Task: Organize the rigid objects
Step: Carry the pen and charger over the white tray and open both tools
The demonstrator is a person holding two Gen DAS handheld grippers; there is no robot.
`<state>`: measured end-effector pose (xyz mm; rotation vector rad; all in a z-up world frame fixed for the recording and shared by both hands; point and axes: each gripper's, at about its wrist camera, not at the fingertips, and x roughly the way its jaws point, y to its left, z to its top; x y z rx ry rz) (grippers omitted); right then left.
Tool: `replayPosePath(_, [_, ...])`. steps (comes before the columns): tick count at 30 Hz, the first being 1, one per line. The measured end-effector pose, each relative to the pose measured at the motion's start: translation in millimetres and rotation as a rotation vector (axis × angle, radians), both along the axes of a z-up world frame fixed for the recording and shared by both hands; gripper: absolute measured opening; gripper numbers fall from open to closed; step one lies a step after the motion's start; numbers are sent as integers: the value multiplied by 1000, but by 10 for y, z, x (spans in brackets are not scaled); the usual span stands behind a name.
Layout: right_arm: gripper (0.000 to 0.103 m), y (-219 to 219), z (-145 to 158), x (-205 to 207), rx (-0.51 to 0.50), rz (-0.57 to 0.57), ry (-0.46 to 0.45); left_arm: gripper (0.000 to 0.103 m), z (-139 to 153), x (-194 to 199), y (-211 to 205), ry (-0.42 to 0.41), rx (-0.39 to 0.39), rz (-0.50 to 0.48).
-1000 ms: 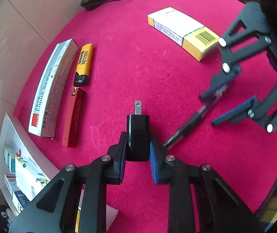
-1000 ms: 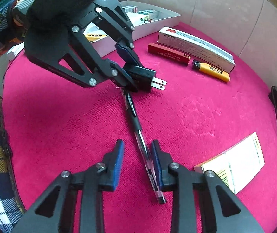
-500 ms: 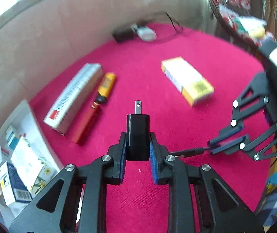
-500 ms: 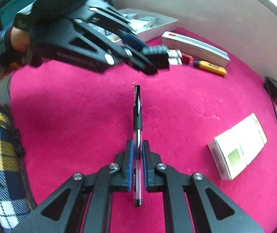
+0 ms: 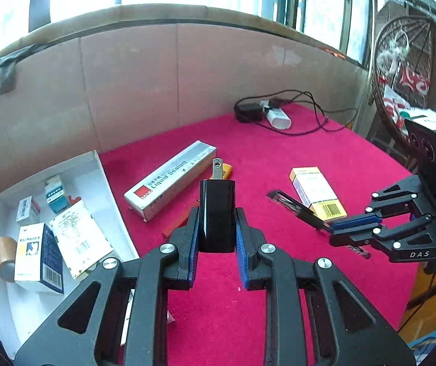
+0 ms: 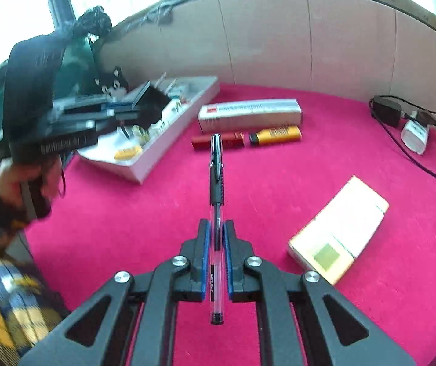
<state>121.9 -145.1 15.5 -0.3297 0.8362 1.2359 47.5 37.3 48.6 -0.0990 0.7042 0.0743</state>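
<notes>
Two items are lifted off the red bench [image 5: 279,152]: the black plug adapter [image 5: 217,213] clamped in the left hand-held gripper [image 5: 217,241] and the pen [image 6: 216,183] pinched in the right hand-held gripper [image 6: 216,262]. Several small boxes already lie in the white tray [image 5: 105,183] at far left, while the sealant box [image 6: 248,114], red case [image 6: 218,141], orange lighter [image 6: 274,135] and yellow box [image 6: 340,231] are left on the bench, so I judge the sorting about half done.
</notes>
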Motion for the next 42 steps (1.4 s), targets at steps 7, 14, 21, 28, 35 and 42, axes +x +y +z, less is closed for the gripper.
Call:
replayPosePath(7, [6,478,194,-128,29,43,-102,20,42,-130,136,-21,-20,38])
replayPosePath(14, [6,974,329,-182,67,65,-100,20,174,-288,380,-65,-12,126])
replayPosePath(21, [6,1363,505,-286,94,112,-96,20,251,-498,737,-101,-15,241])
replayPosePath(28, [6,1810,635,-422,126,150,-53,20,355,-805,1372,-127,-27,430])
replayPosePath(35, [6,2328,577,-516,121,148,-9,20,243,-933,2126,-74,-107,607])
replayPosePath(42, [6,2789,346,-437,71,70,32,20,43,-773,2487,14,-148,647])
